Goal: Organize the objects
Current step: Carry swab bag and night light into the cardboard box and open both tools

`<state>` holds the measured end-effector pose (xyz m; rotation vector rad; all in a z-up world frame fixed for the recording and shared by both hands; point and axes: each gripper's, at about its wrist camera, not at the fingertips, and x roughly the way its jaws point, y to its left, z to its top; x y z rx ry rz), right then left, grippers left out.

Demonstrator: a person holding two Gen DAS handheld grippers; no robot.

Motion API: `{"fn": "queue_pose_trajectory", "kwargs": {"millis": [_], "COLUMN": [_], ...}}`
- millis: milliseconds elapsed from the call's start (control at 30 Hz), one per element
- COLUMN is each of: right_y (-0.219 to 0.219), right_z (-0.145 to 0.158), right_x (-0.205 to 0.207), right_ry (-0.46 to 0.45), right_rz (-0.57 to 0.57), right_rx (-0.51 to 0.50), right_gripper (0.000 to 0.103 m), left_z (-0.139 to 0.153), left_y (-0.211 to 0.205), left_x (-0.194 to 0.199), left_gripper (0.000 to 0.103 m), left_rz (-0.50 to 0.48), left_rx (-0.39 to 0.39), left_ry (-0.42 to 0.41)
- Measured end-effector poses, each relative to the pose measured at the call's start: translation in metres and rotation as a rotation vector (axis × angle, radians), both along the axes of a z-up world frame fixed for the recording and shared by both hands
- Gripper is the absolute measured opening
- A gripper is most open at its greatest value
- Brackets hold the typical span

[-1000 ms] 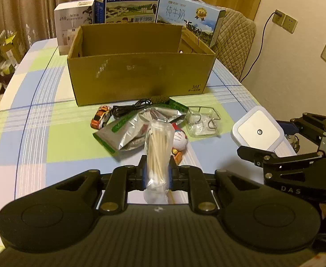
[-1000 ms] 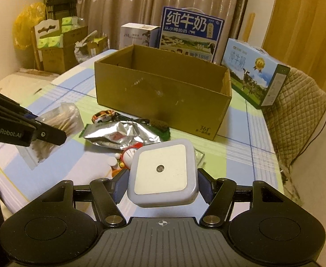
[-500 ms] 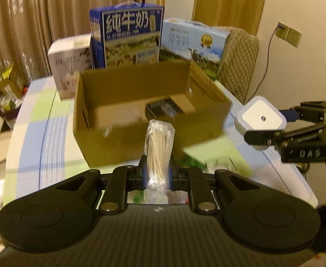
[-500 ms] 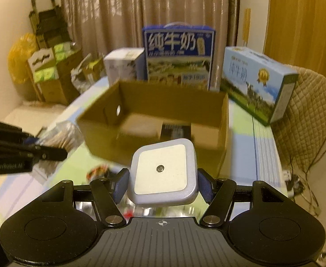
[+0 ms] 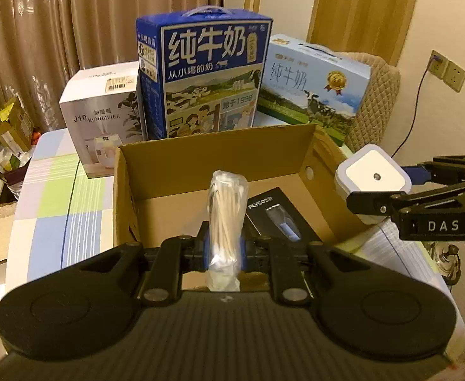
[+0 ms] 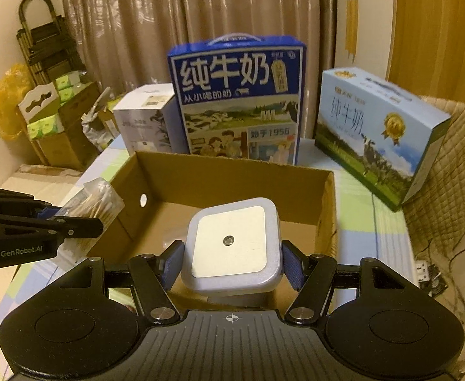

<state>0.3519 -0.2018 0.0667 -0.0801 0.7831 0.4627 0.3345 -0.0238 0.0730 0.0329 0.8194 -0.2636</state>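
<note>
- We see a room with beige curtains across the upper left of the frame and a wooden door at the upper right; wall sockets sit at the far right edge.
- The table wears a cloth checked in blue, green and white, showing at the left of the left wrist view.
- At centre stands an open cardboard box, with a black packet lying on its floor.
- Behind it we find a white humidifier box, a dark blue milk carton and a pale blue milk carton.
- Our left claw pinches a bag of cotton swabs above the box's near side.
- Our right claw clamps a white square night light over the box's near wall.
</note>
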Motion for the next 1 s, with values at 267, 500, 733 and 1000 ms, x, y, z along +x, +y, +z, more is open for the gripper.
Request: {"fn": "queue_pose_trajectory", "kwargs": {"millis": [267, 500, 733, 1000], "right_y": [0.007, 0.009, 0.014, 0.016], "right_z": [-0.019, -0.027, -0.032, -0.037], "right_x": [0.025, 0.03, 0.031, 0.041], "right_ry": [0.032, 0.039, 0.046, 0.053], "right_rz": [-0.01, -0.004, -0.004, -0.002], "right_rx": [0.003, 0.004, 0.002, 0.07], "right_gripper": [0.062, 0.062, 0.062, 0.063], "left_z": [-0.018, -0.022, -0.023, -0.023], "left_y": [0.006, 0.022, 0.026, 0.027], "left_x": [0.031, 0.028, 0.017, 0.004], "left_gripper": [0.032, 0.053, 0.055, 0.074], "left_rz": [-0.001, 0.058, 0.055, 0.055], "left_rx": [-0.019, -0.05, -0.048, -0.047], "left_ry": [-0.012, -0.024, -0.028, -0.04]}}
